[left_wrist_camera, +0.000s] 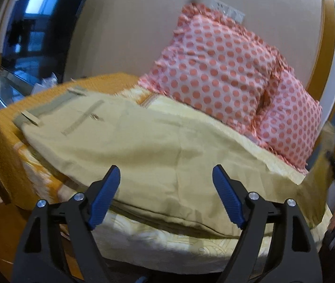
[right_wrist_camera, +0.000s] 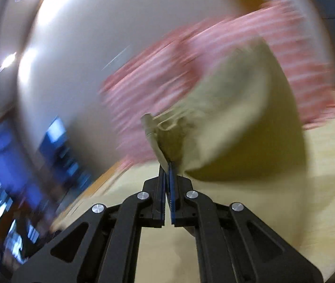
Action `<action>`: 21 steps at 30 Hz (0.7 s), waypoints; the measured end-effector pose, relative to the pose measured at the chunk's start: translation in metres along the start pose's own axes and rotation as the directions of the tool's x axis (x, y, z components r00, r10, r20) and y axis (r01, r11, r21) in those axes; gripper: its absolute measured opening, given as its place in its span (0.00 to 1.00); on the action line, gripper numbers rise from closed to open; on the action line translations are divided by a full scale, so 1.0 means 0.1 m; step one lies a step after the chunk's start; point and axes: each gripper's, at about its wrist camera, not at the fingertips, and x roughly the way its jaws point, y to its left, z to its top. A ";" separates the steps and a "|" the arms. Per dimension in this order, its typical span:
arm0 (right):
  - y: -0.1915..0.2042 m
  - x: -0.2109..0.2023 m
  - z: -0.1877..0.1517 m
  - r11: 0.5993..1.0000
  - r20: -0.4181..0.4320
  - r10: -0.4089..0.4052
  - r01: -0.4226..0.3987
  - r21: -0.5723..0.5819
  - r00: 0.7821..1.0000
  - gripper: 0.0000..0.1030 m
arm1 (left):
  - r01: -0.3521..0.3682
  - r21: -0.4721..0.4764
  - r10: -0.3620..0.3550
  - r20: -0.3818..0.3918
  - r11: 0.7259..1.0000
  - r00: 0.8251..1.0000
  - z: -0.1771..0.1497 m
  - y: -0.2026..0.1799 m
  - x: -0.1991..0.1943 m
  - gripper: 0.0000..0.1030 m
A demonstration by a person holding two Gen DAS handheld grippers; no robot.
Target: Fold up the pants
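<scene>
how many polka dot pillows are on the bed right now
2. The larger pillow leans against the wall behind the pants; the smaller pillow sits to its right, partly overlapped by it. Others may be out of frame.

No text, label, brand or number can be read in either view. The right wrist view is heavily blurred (any small print there is past telling).
</scene>
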 end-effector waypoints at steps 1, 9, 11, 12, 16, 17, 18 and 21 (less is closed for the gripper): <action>0.23 0.28 -0.18 0.997 -0.099 0.028 -0.035 -0.065 0.995 0.03 | -0.020 -0.001 0.020 0.012 1.000 1.000 0.03 0.04 -0.04 0.78; 0.79 0.74 -0.83 0.966 -0.377 -0.019 -0.081 -0.246 0.926 0.49 | -0.210 -0.091 0.215 0.048 0.973 0.975 0.16 0.66 -0.19 0.78; 0.78 0.66 -0.69 0.970 -0.274 -0.021 -0.046 -0.238 0.962 0.60 | -0.241 -0.112 0.249 0.058 0.964 0.967 0.20 0.78 -0.19 0.79; 0.74 0.65 -0.69 0.973 -0.253 -0.045 -0.015 -0.231 0.966 0.60 | -0.254 -0.115 0.262 0.061 0.960 0.963 0.21 0.82 -0.18 0.79; 0.61 1.03 -0.81 0.957 -0.370 -0.217 0.122 -0.264 0.903 0.55 | -0.321 -0.120 0.332 0.076 0.939 0.940 0.30 0.98 -0.10 0.79; 0.69 1.00 -0.83 0.947 -0.367 -0.206 0.091 -0.307 0.907 0.55 | -0.331 -0.122 0.342 0.081 0.936 0.936 0.34 1.02 -0.07 0.79; 0.72 1.01 -0.86 0.943 -0.377 -0.213 0.088 -0.322 0.901 0.56 | -0.347 -0.124 0.358 0.082 0.930 0.930 0.38 1.07 -0.03 0.79; 0.70 0.99 -0.84 0.945 -0.364 -0.206 0.089 -0.313 0.908 0.56 | -0.405 -0.133 0.416 0.066 0.904 0.907 0.51 1.24 0.14 0.79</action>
